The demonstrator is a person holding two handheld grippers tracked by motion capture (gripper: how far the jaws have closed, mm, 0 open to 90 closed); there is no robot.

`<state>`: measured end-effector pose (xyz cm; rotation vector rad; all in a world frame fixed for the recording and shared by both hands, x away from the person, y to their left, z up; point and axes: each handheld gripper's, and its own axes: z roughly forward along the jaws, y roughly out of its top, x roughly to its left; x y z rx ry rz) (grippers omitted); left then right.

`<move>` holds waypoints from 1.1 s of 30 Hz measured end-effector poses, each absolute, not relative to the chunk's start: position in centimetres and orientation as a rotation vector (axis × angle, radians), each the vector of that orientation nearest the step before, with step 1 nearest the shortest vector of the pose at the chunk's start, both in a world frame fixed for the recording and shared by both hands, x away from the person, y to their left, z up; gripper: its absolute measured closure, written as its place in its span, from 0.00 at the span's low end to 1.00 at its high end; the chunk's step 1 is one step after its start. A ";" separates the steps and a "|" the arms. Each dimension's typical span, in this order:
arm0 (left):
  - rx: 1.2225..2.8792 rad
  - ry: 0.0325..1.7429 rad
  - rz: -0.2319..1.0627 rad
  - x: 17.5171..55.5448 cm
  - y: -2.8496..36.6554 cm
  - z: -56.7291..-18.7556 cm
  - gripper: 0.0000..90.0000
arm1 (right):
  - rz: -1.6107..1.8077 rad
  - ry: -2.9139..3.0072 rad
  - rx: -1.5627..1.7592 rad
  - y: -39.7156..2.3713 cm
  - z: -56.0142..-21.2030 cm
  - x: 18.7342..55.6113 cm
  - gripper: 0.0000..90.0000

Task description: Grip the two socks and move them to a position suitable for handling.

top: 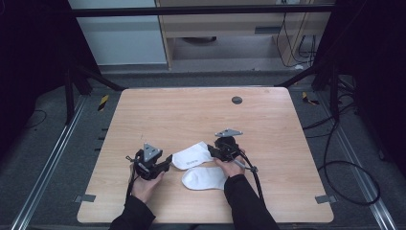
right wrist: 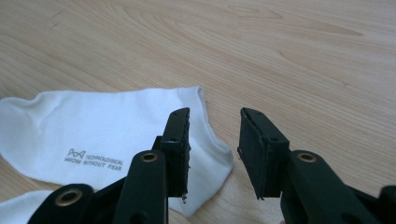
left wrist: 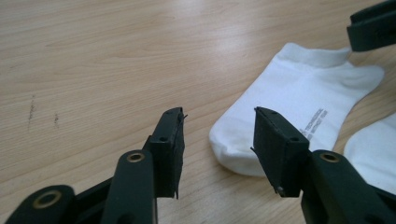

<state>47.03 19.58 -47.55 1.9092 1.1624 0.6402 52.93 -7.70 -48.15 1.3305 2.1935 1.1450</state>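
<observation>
With 2 white socks (top: 197,164) lying flat near the table's (top: 158,110) front edge, the left gripper (left wrist: 218,140) and right gripper (right wrist: 214,149) both gape empty beside the upper sock (right wrist: 93,135), so the next move likely calls for regripping its ends.

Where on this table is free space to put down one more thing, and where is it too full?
The table is bare across its far half, from the two white socks up to the dark round spot, and along both side edges. It is crowded at the near middle, where the socks lie between the left gripper and right gripper.
</observation>
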 end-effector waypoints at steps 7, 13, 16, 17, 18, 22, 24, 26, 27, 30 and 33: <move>1.983 1.200 0.615 47.4 18.4 -48.7 0.56 | 1.127 2.231 1.321 -7.8 -48.9 53.3 0.69; 2.050 1.236 0.594 47.5 18.3 -49.3 0.60 | 1.092 2.261 1.313 -7.5 -49.8 53.6 0.72; 2.067 1.261 0.581 47.5 18.4 -49.5 0.65 | 1.071 2.267 1.319 -7.5 -50.0 53.6 0.77; 2.062 1.269 0.578 47.5 18.4 -49.5 0.67 | 1.068 2.265 1.317 -7.6 -50.1 53.7 0.80; 2.062 1.269 0.578 47.5 18.4 -49.5 0.69 | 1.070 2.263 1.324 -7.6 -50.1 53.7 0.82; 2.060 1.284 0.562 47.5 18.4 -49.5 0.74 | 1.071 2.266 1.323 -7.6 -50.1 53.6 0.87; 2.058 1.287 0.552 47.5 18.4 -49.5 0.78 | 1.072 2.271 1.322 -7.6 -50.1 53.5 0.93; 2.056 1.292 0.548 47.5 18.4 -49.5 0.83 | 1.070 2.273 1.329 -7.6 -50.1 53.5 0.95; 2.054 1.293 0.545 47.5 18.4 -49.5 0.85 | 1.072 2.277 1.329 -7.6 -50.0 53.5 0.96; 2.041 1.302 0.528 47.7 18.5 -49.5 0.92 | 1.072 2.283 1.327 -7.7 -50.0 53.5 0.96; 2.033 1.302 0.528 47.7 18.6 -49.5 0.97 | 1.093 2.280 1.326 -7.7 -49.9 53.4 0.96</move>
